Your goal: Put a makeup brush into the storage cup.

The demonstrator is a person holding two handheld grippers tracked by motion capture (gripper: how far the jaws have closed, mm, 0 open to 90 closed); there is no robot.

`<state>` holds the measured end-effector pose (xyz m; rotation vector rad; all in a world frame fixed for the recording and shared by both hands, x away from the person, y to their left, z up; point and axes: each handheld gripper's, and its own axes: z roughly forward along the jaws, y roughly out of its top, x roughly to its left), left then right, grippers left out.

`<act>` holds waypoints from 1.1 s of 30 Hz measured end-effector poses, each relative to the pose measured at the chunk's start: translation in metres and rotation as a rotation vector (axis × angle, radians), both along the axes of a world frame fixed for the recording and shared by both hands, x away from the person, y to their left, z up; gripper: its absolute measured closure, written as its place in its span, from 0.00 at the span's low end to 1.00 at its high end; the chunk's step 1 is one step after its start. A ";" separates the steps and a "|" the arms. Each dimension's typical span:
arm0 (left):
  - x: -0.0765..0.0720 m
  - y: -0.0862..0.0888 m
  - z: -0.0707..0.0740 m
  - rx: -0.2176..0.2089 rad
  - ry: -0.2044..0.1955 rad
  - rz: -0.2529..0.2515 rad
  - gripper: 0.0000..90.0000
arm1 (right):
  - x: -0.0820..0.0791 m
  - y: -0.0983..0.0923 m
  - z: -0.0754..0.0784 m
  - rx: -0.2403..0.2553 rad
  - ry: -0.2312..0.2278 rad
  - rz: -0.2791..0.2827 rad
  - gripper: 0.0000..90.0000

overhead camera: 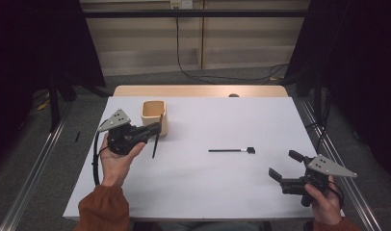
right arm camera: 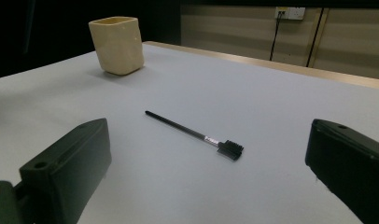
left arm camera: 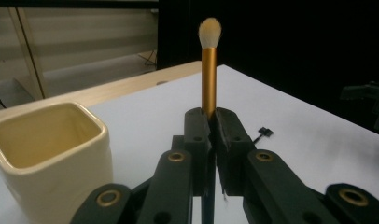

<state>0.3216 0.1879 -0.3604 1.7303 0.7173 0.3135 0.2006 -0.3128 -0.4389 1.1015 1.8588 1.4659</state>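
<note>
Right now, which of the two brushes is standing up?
The gold-handled brush with the fluffy white tip, held upright in the left gripper. The thin black brush with the comb head lies flat on the table.

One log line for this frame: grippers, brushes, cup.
left gripper: shut on makeup brush, beside cup | right gripper: open, holds nothing | comb brush: flat on table

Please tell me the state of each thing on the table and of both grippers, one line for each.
left gripper: shut on the makeup brush, beside the cup.
makeup brush: held upright, bristles on top, off the table.
cup: upright, empty as far as its inside shows.
comb brush: lying flat on the white table, untouched.
right gripper: open, holding nothing.
</note>
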 end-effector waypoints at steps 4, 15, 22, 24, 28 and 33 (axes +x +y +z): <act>0.001 0.003 0.001 -0.018 -0.028 0.013 0.93 | 0.000 0.000 0.000 0.001 0.001 -0.005 0.00; 0.010 0.004 0.010 -0.007 -0.082 0.070 0.93 | 0.000 0.001 0.000 -0.002 -0.002 0.000 0.00; 0.022 0.002 0.014 -0.007 -0.082 0.082 0.93 | 0.000 0.001 0.000 0.003 -0.002 0.003 0.00; 0.024 0.002 0.017 -0.014 -0.083 0.080 0.93 | 0.000 0.001 0.000 0.001 0.000 0.002 0.00; 0.030 0.002 0.022 -0.023 -0.069 0.078 0.93 | -0.001 0.002 0.001 0.002 -0.006 0.007 0.00; 0.037 0.000 0.031 -0.009 -0.082 0.093 0.93 | 0.000 0.002 0.000 0.002 -0.004 0.006 0.00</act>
